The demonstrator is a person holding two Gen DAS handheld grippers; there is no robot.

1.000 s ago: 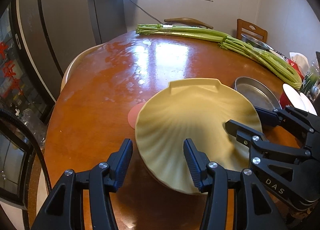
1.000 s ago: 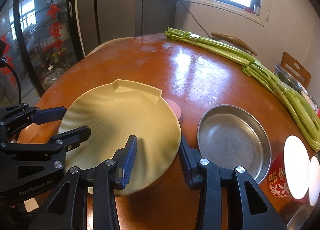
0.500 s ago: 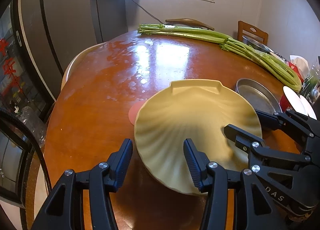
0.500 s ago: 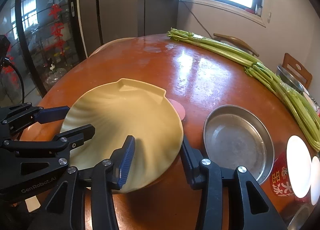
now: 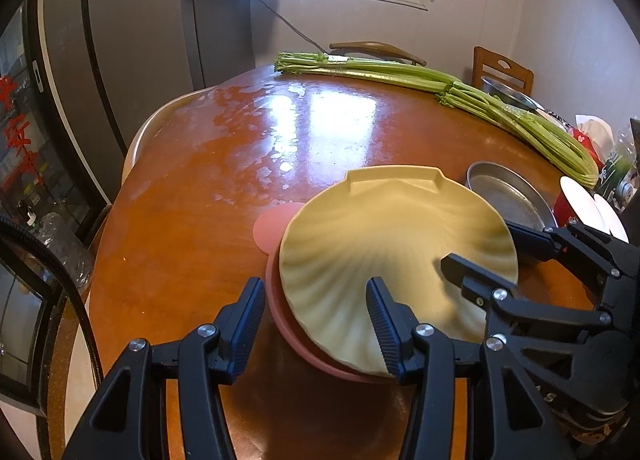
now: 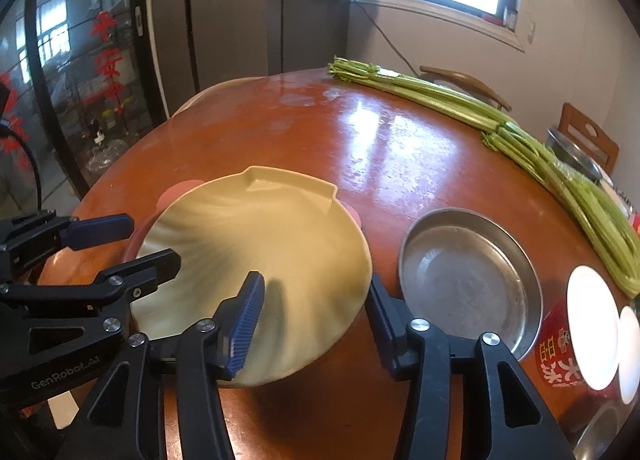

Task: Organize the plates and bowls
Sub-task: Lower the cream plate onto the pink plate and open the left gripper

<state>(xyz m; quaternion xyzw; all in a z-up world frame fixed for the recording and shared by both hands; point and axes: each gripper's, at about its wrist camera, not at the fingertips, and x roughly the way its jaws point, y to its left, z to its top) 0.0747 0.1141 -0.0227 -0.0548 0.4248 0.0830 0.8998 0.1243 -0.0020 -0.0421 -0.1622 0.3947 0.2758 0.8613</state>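
Note:
A yellow shell-shaped plate (image 5: 384, 244) (image 6: 256, 236) rests on a pink plate (image 5: 272, 225) (image 6: 176, 191) on the round wooden table (image 5: 224, 187). My left gripper (image 5: 314, 326) (image 6: 152, 240) straddles its near-left rim. One finger hangs over the yellow plate and the other outside it, and neither pad presses. My right gripper (image 6: 312, 316) (image 5: 488, 250) straddles the right rim. Its jaws are opening, with the rim between them and the pads clear of it.
A round metal pan (image 6: 468, 280) (image 5: 504, 195) lies just right of the plates. Long celery bunches (image 5: 400, 73) (image 6: 520, 131) run along the far and right side. Red cups with white lids (image 6: 588, 324) stand at the right edge. Chairs stand behind the table.
The yellow plate has settled lower onto the pink plate, whose rim now shows along the near side. The right gripper's fingers have spread wider. Neither hand has shifted.

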